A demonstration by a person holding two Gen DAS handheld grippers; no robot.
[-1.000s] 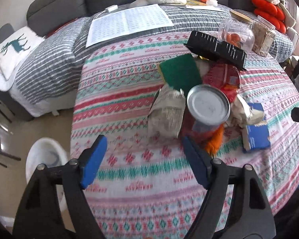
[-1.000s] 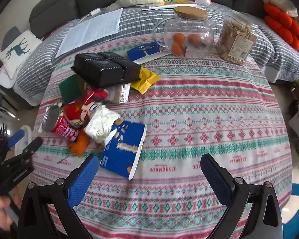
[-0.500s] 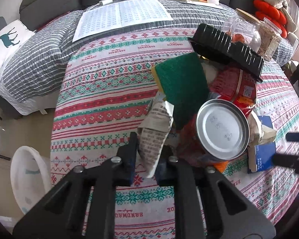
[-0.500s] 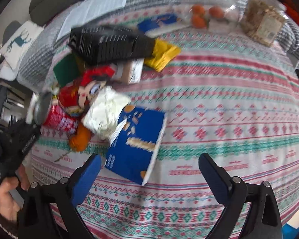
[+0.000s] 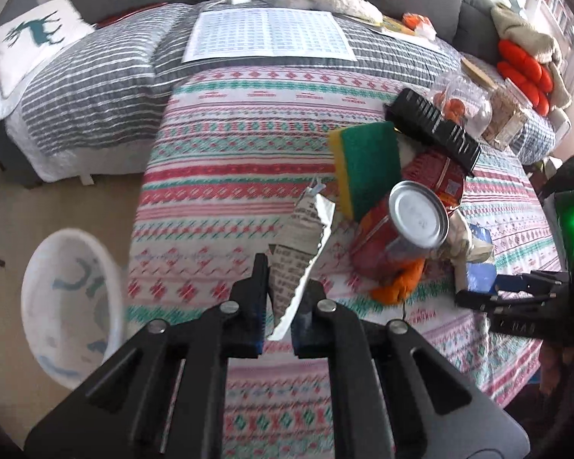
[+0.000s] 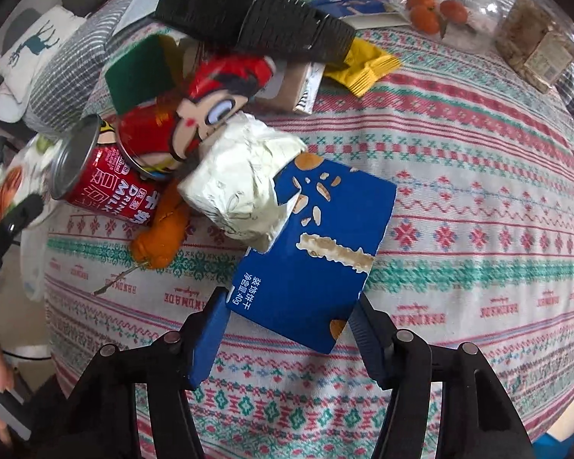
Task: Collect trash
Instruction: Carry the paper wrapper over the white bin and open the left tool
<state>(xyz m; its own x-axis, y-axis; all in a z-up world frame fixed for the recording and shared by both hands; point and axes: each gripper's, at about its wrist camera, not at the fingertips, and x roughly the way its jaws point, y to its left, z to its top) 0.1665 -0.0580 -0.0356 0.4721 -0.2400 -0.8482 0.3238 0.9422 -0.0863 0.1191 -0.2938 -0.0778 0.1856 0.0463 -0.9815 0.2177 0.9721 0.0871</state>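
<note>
Now torn printed wrapper point(image 5: 301, 252), silver inside, in L gripper point(image 5: 277, 319)

Patterned tablecloth point(image 6: 459, 199) carries blue box point(image 6: 317, 252), red can point(image 6: 95, 179).

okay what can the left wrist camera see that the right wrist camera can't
Only the left wrist view shows the white plastic bin on the floor, the printed grid paper sheet on the striped sofa cover, and the left gripper shut on a torn printed foil wrapper.

Only the right wrist view shows the crinkled yellow snack packet and the right gripper open around the blue biscuit box.

Both show the red milk can and green scouring sponge.
</note>
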